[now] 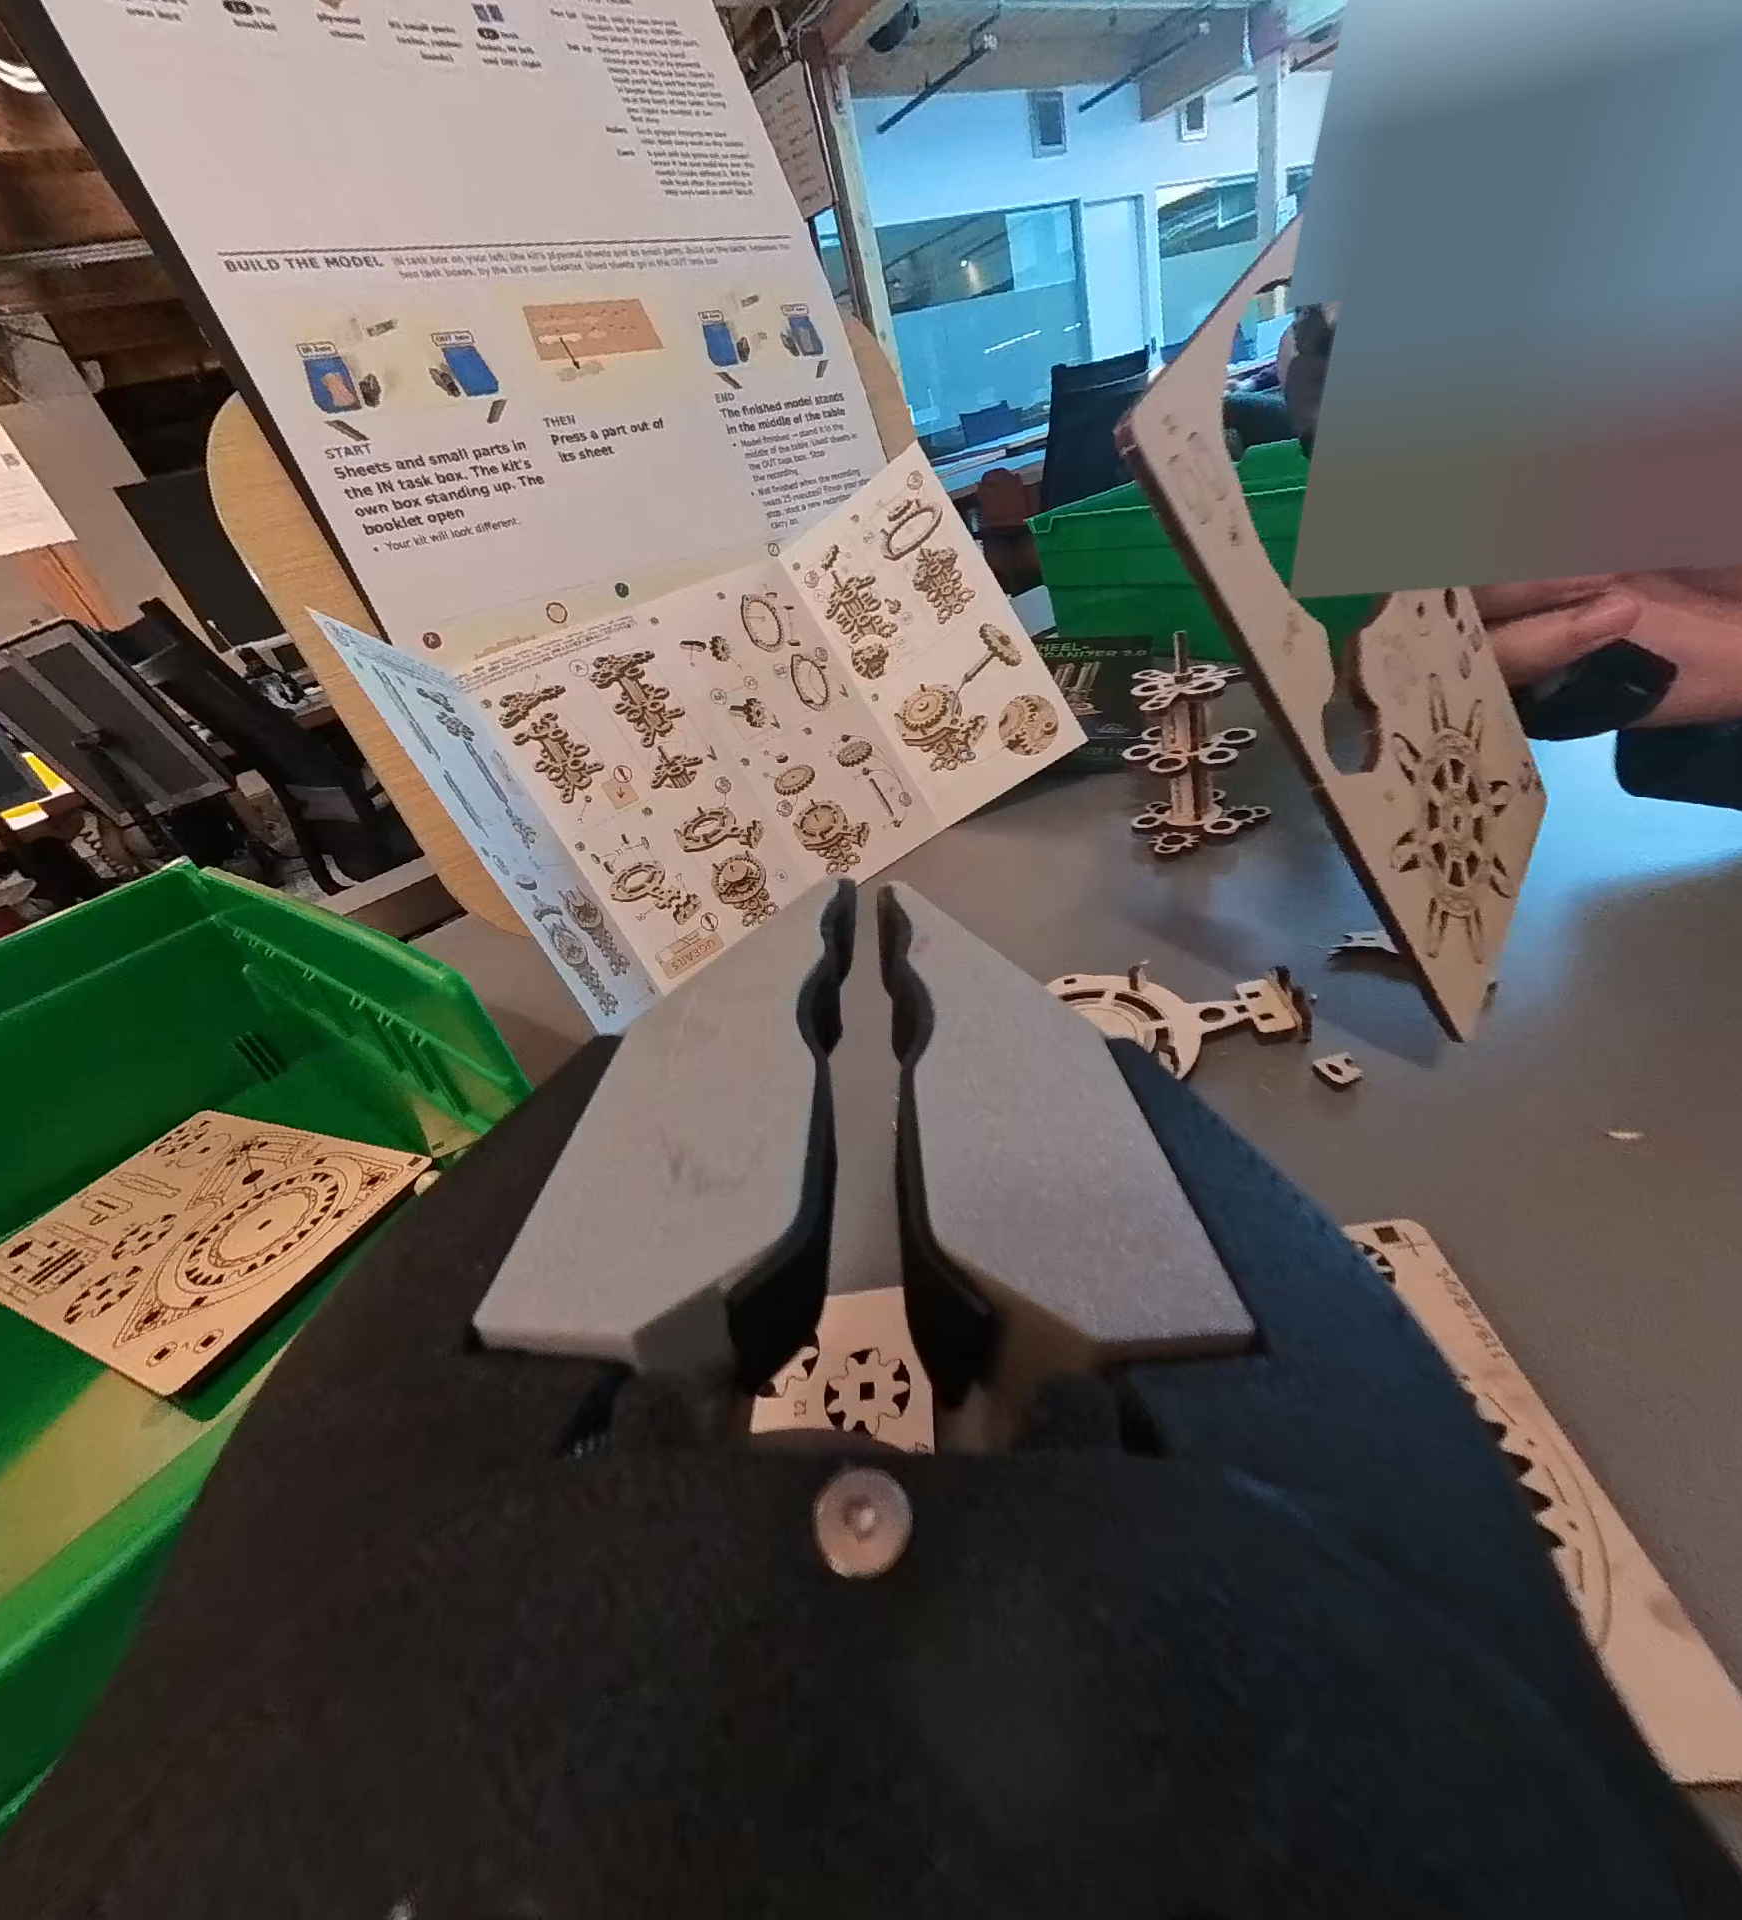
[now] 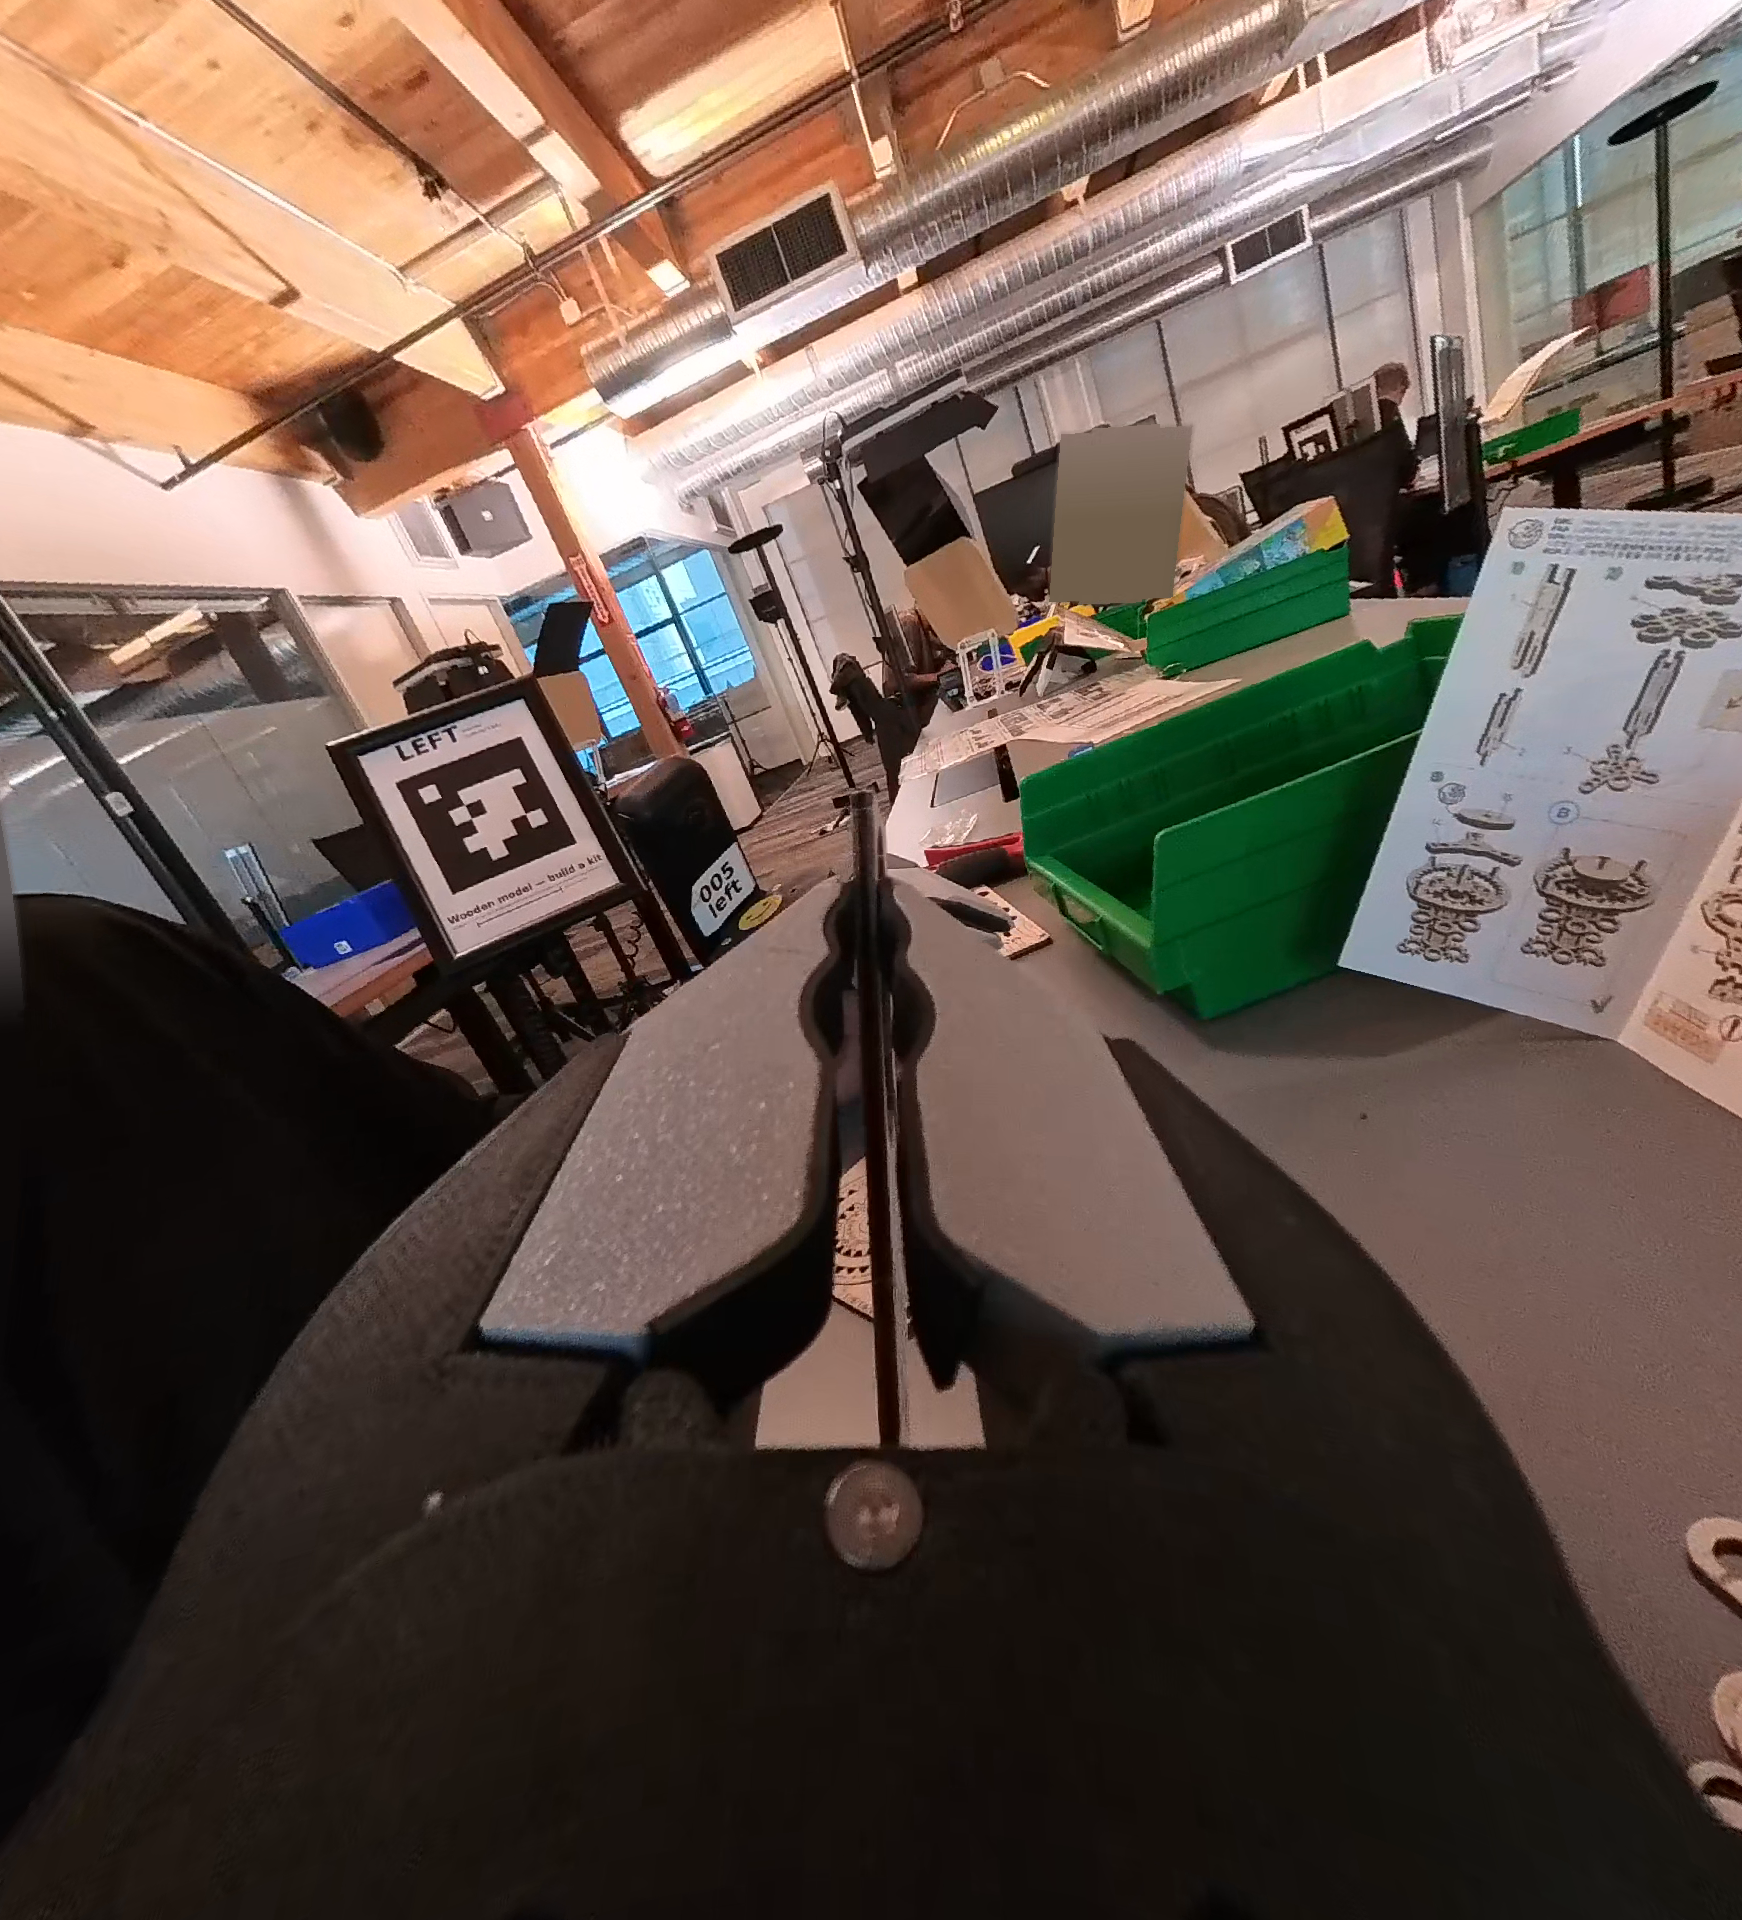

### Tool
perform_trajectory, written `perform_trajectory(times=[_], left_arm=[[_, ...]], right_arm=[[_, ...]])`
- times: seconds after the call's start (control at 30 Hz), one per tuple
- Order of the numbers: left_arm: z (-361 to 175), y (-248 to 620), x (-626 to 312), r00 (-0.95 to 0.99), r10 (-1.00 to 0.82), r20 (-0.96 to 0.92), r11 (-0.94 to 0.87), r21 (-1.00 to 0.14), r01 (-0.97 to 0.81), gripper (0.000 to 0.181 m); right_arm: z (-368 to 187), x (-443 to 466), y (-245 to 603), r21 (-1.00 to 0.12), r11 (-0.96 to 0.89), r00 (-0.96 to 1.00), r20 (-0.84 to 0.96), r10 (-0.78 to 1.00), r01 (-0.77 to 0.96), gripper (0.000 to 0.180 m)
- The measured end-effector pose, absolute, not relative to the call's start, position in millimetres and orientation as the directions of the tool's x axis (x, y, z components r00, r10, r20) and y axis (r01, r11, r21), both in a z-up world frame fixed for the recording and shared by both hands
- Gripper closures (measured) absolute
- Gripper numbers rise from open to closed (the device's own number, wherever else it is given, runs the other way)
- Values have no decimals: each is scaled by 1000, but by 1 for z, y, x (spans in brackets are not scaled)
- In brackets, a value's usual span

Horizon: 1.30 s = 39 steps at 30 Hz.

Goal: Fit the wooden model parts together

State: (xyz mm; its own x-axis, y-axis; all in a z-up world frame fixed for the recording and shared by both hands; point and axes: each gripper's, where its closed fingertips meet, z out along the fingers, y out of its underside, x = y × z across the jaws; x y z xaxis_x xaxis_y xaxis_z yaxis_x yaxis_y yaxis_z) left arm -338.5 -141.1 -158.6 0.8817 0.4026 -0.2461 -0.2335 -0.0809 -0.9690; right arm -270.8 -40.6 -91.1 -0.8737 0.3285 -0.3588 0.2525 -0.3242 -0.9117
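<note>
Fingers point(image 2: 701, 1132) of the right gripper point(image 2: 865, 904) pinch a plywood sheet point(image 1: 1407, 727) edge-on, held tilted above the bench point(image 1: 1573, 1143) right of the left gripper point(image 1: 867, 904), nearly closed and empty, nearer the ring part point(image 1: 1137, 1013)

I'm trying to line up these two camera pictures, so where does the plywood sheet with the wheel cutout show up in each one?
Left wrist view: the plywood sheet, at right, tilted.
Right wrist view: edge-on at centre, clamped in the right gripper.
Shared landmark: the open booklet.
</note>
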Motion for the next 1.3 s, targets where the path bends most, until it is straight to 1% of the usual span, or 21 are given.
perform_trajectory(times=[0.7, 1.3], left_arm=[[-160, -139, -336, 875, 395, -279, -100, -960, -261, 180], [-159, -139, -335, 865, 401, -302, -104, -953, -284, 181]], right_arm=[[-94, -283, -36, -888, -362, -833, -415, 366, 284, 180], [-93, -284, -34, -873, -384, -828, -440, 348, 302, 180]])
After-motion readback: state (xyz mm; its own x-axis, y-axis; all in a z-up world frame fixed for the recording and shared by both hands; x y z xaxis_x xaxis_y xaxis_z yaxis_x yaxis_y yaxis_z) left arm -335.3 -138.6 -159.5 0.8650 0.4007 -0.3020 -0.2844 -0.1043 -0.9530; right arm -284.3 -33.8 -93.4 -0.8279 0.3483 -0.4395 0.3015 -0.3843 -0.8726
